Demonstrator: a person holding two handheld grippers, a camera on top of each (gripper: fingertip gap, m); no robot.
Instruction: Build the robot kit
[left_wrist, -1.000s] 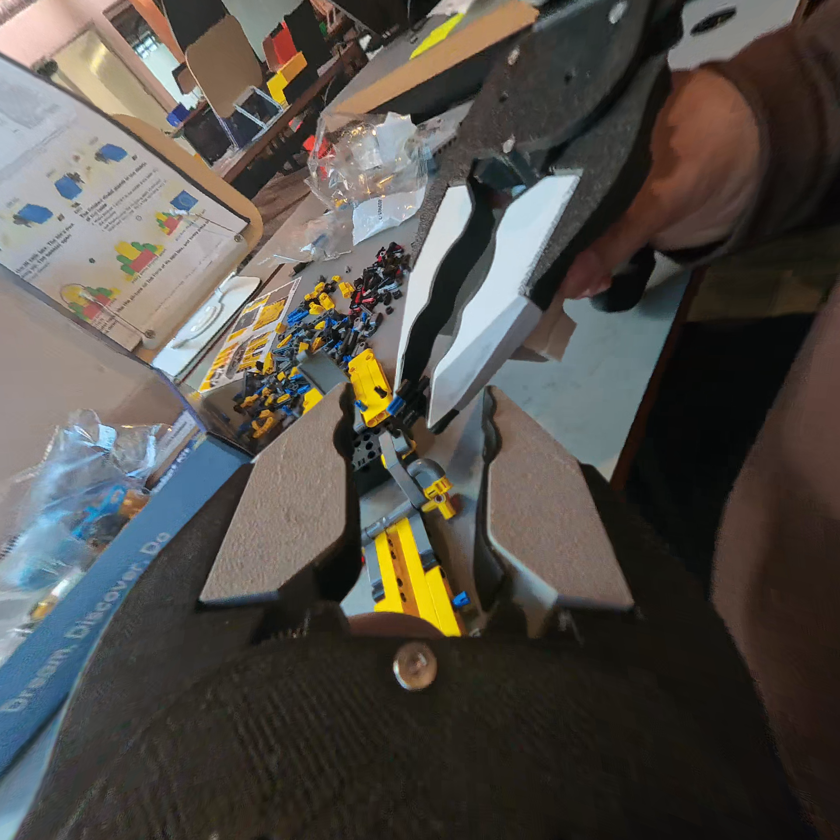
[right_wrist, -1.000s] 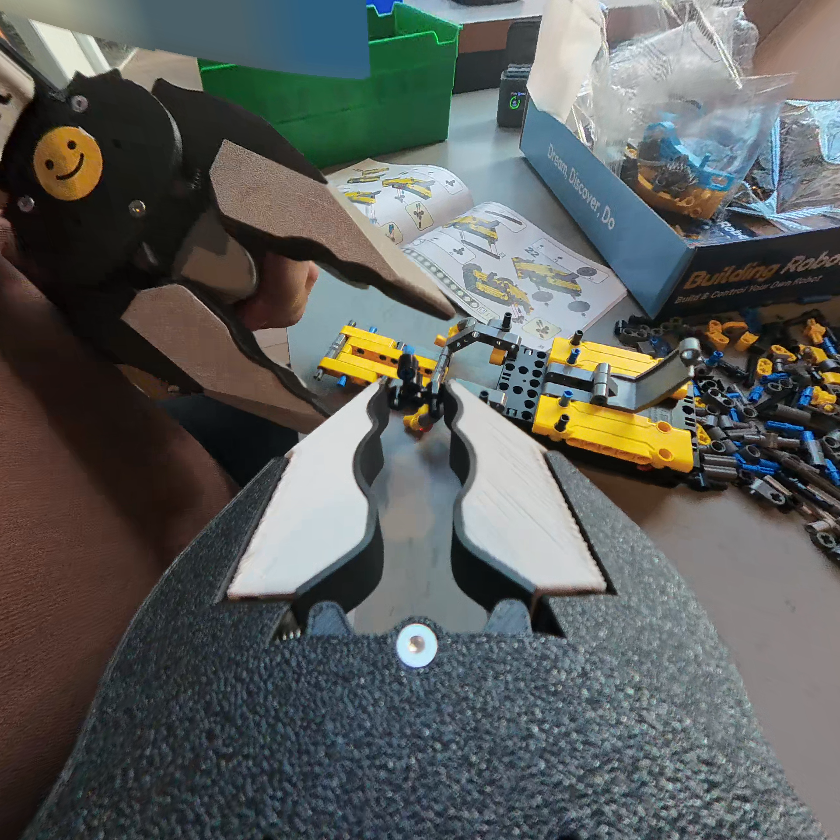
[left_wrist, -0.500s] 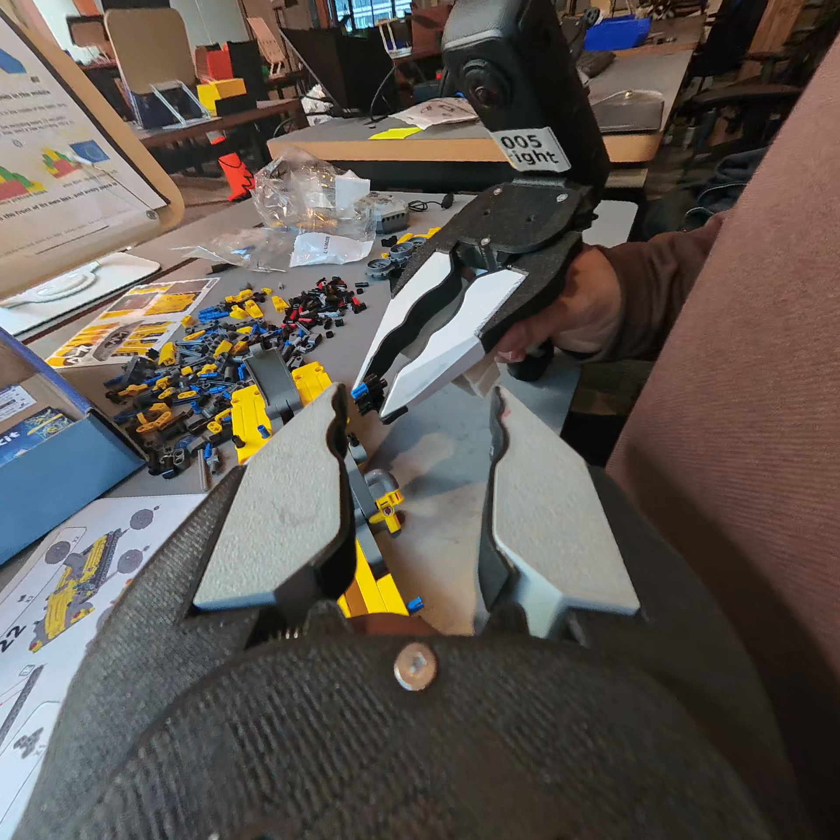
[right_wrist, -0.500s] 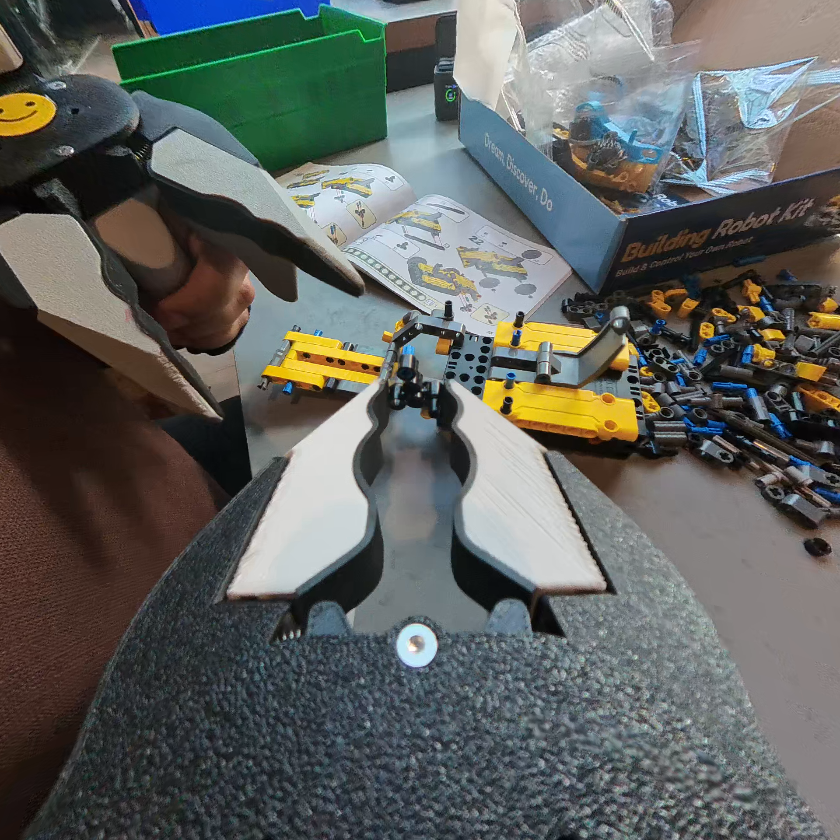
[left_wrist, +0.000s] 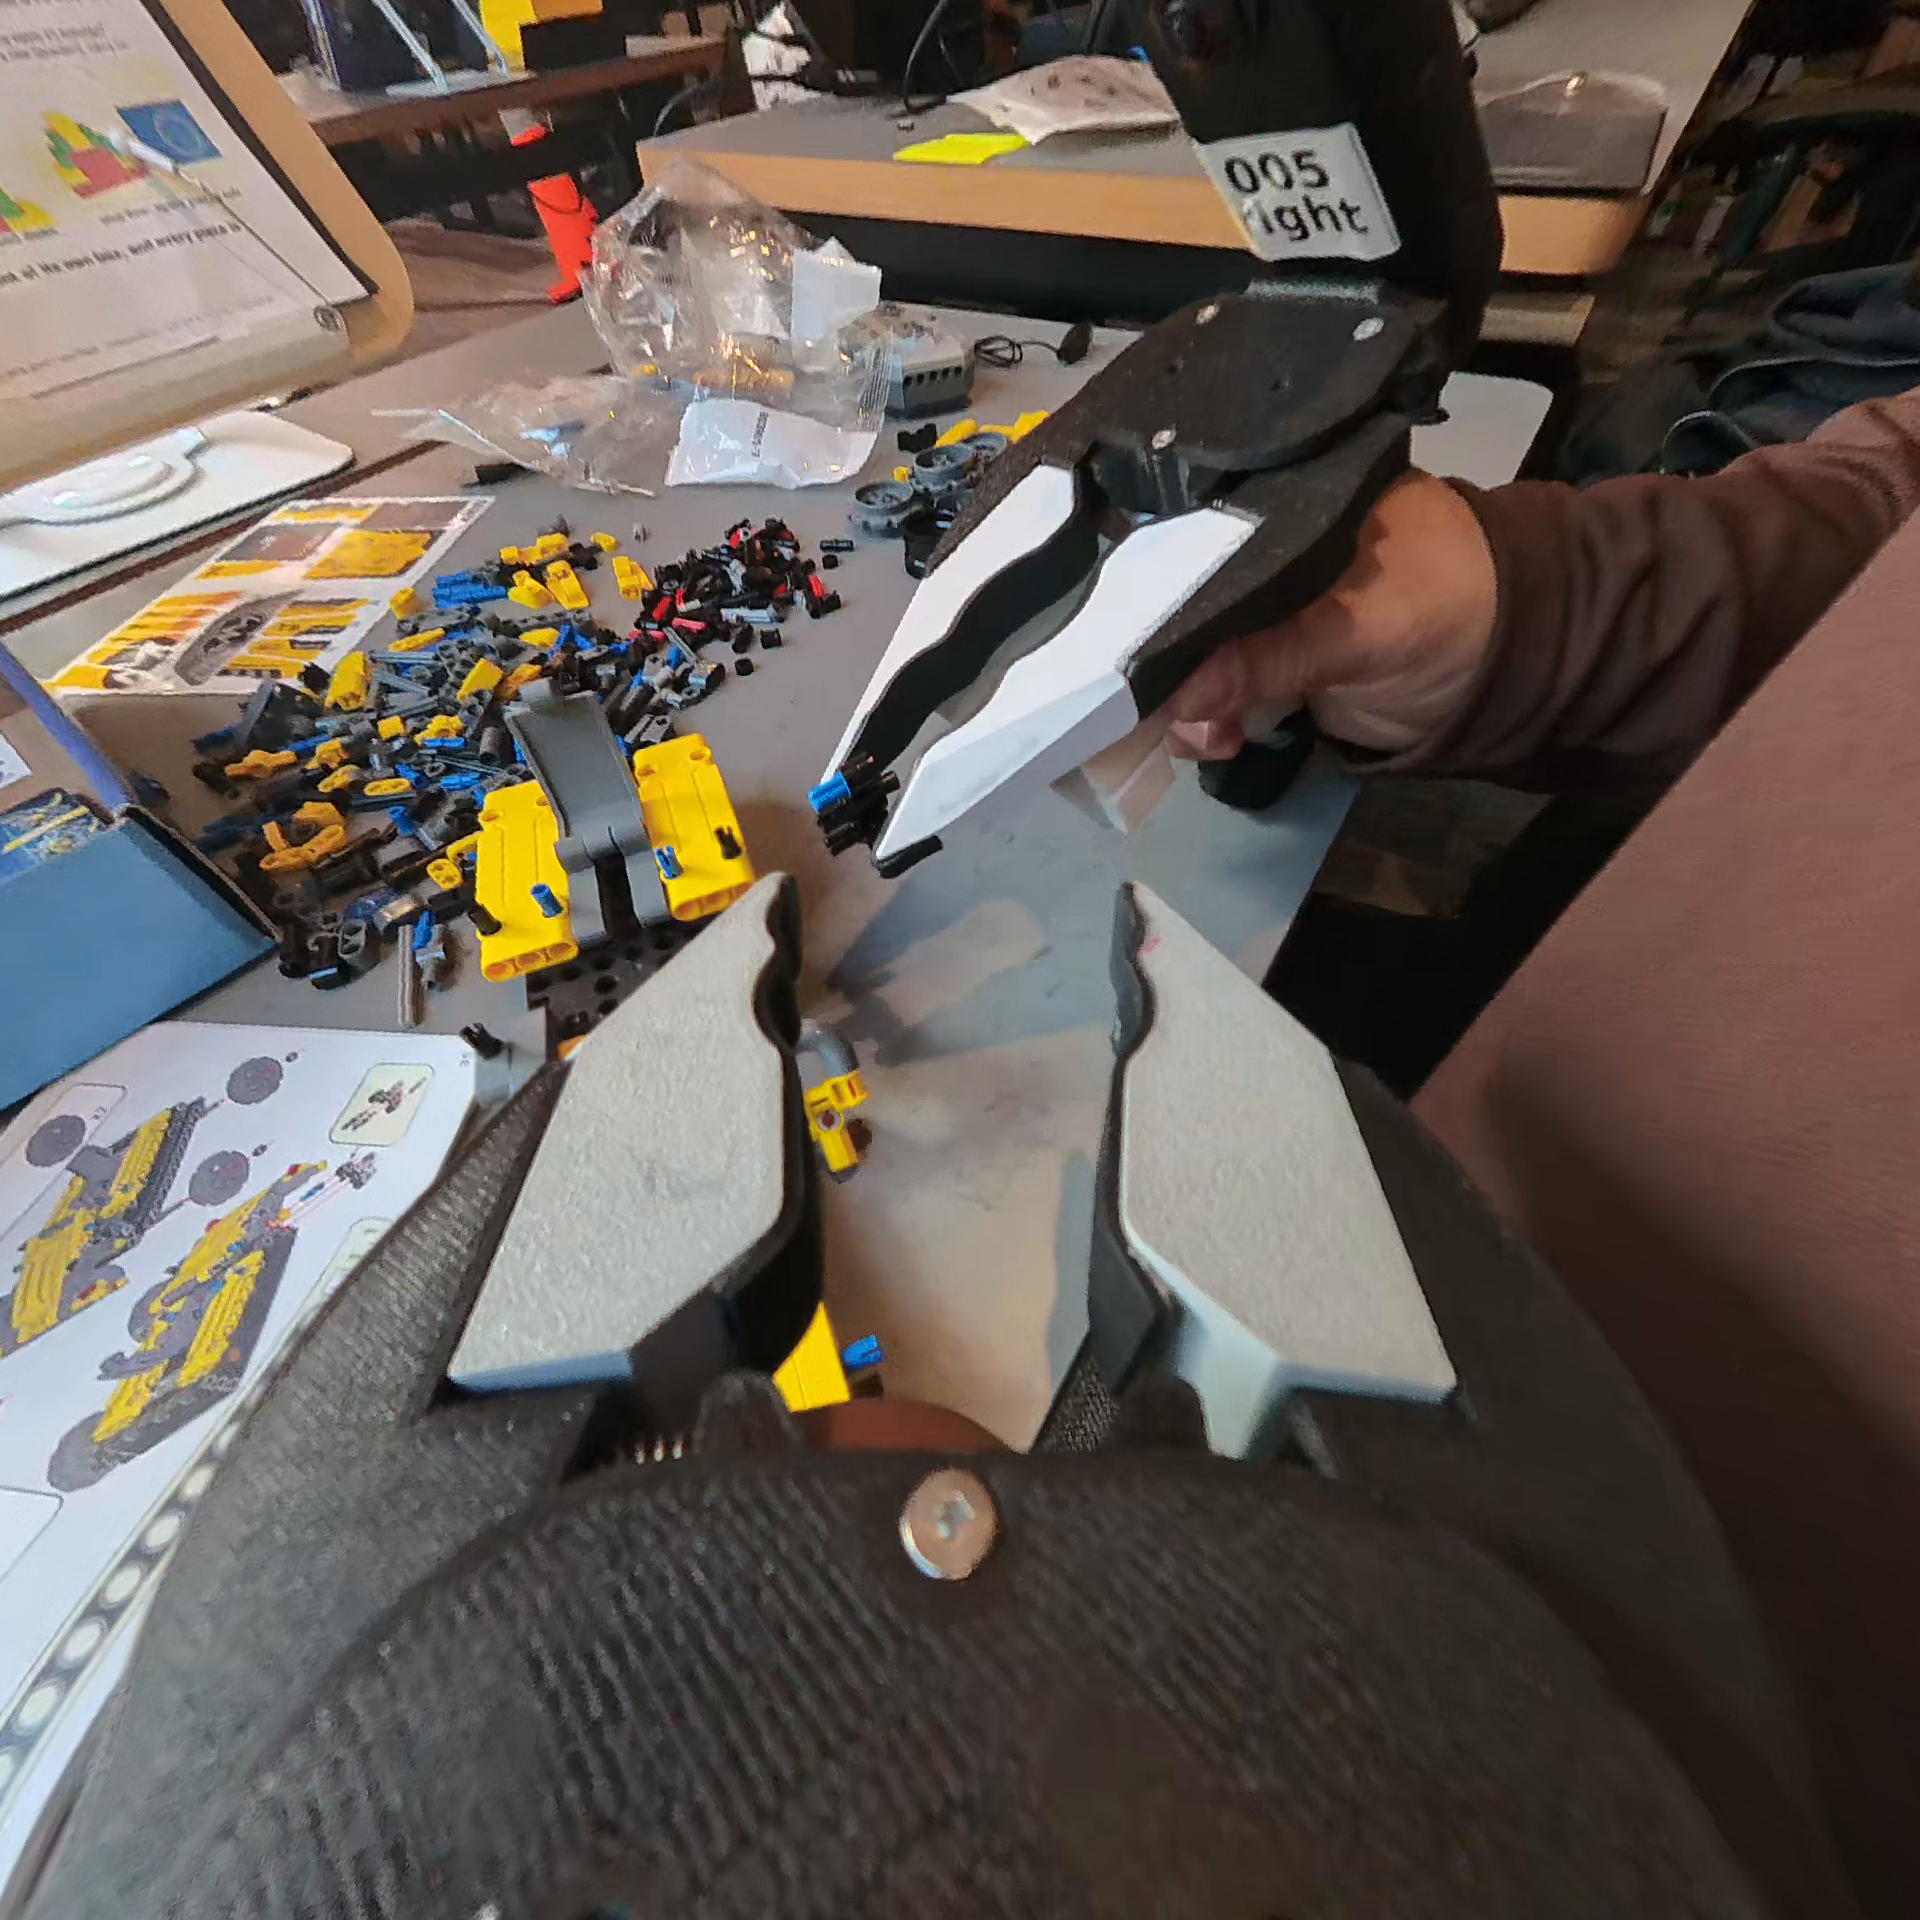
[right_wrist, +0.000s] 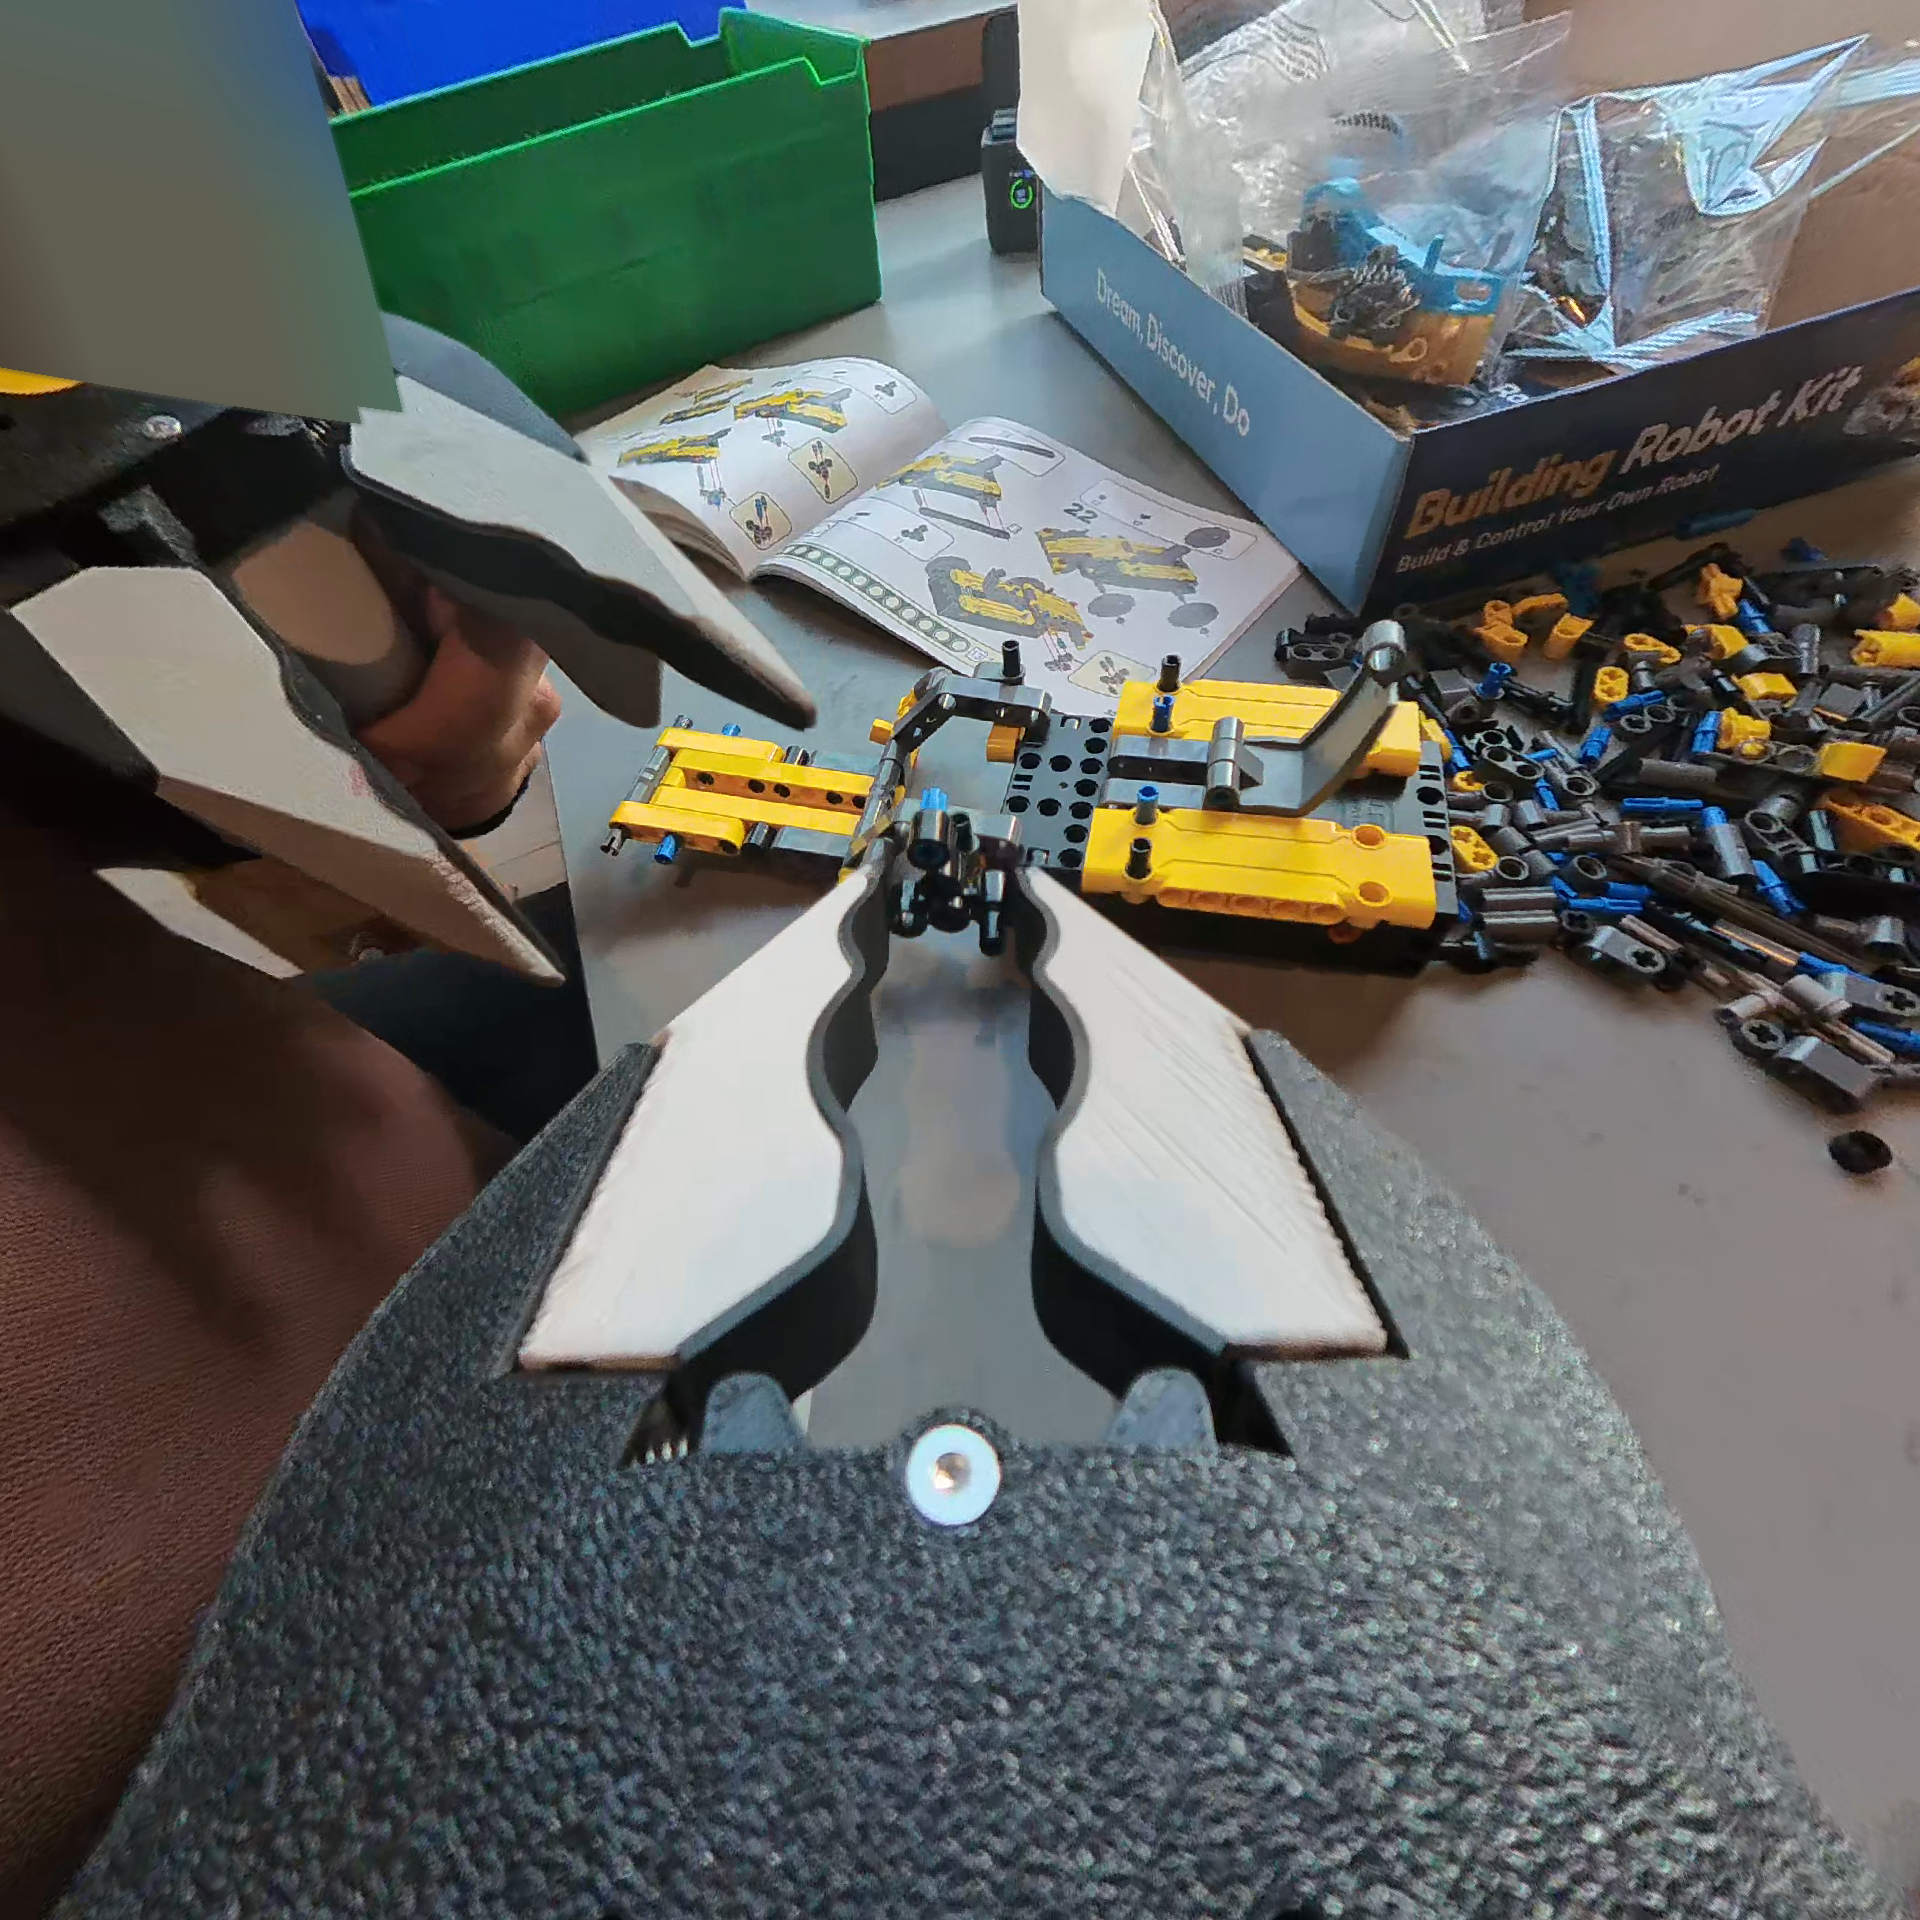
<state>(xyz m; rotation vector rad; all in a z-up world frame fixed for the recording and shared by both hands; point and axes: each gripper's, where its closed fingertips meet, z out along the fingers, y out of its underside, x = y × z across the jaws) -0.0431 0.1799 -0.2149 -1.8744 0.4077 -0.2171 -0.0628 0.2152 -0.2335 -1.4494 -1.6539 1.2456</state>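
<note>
Here, at frame left, left gripper held above the table, jaws spread, empty. Centre: right gripper pinching a small black-and-blue part cluster, just in front of the yellow-and-black model. Right: loose parts pile; upper right, blue box; upper centre, open booklet.

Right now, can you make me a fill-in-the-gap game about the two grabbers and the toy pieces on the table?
1. The right gripper pinches a small black and ____ piece.
2. The left gripper has its jaws ____.
3. The half-built model is mostly black, grey and ____.
4. The open booklet lies in front of a ____ bin.

Missing words: blue; open; yellow; green
</note>
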